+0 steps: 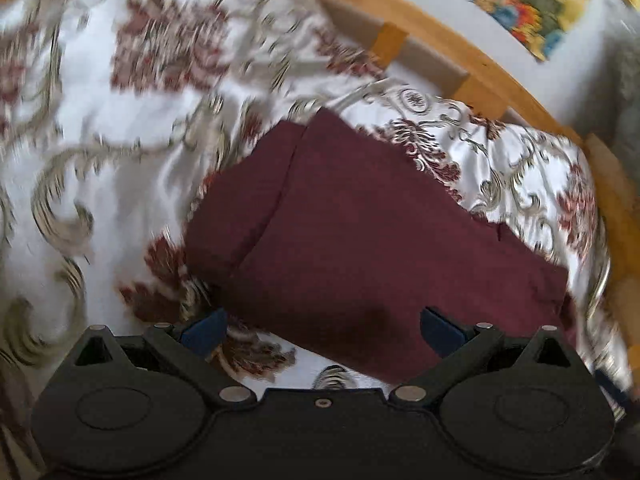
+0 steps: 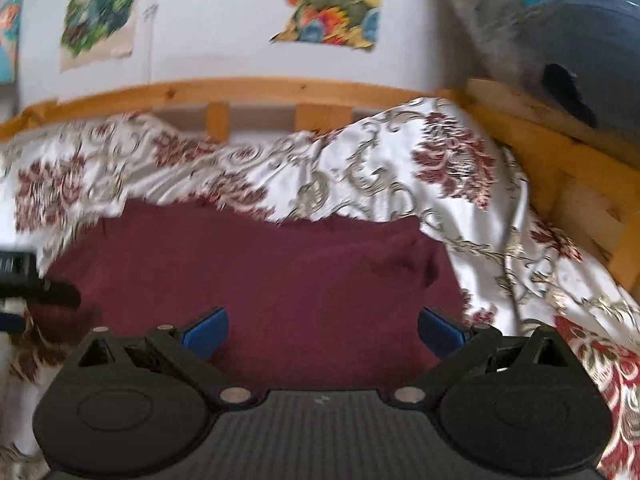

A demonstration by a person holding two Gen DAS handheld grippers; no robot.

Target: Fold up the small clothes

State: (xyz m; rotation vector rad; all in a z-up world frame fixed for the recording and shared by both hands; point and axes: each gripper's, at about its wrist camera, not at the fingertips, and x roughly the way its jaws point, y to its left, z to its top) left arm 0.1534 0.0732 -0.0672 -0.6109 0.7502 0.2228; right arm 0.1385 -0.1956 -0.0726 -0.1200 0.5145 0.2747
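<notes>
Nearest in the left wrist view: left tool (image 1: 322, 330), blue pads (image 1: 206, 330) spread wide, pinching nothing, hovering over the near edge of the maroon garment (image 1: 360, 248). Folded into a rough block with layered edges showing along its 9 o'clock side, lying flat on the floral bedspread (image 1: 100, 152) and running from 6 o'clock up toward 12 o'clock. Beyond, at 1 o'clock, the wooden bed frame (image 1: 420, 16), then a white wall with a colourful picture (image 1: 536, 4).

Nearest in the right wrist view: right tool (image 2: 322, 332), blue fingers (image 2: 208, 330) likewise wide apart, gripping nothing, with the maroon garment (image 2: 280, 272) spread right below and ahead. At 9 o'clock, a dark part of the other tool (image 2: 24, 280) at the frame edge. Past the garment, rumpled bedspread (image 2: 360, 176) rising at 1 o'clock. Further off, wooden rail (image 2: 280, 90), something blue-grey and blurred (image 2: 560, 40) at 2 o'clock, and pictures (image 2: 328, 0) on the wall at 12 o'clock.
</notes>
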